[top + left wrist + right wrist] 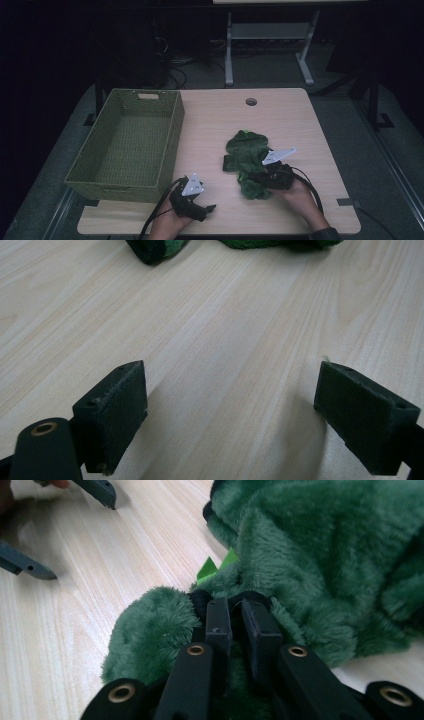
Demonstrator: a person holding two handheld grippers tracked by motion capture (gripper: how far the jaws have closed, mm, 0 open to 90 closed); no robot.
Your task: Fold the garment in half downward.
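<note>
Fingers of right gripper point(235, 611) pinch fuzzy green plush toy point(320, 555) on pale woodgrain bench point(280, 115); the pinch is visible up close. Left gripper point(230, 410) fingers spread, empty. High view adds woven green basket point(172, 135).

No readable text, label, brand, number or sign anywhere.
</note>
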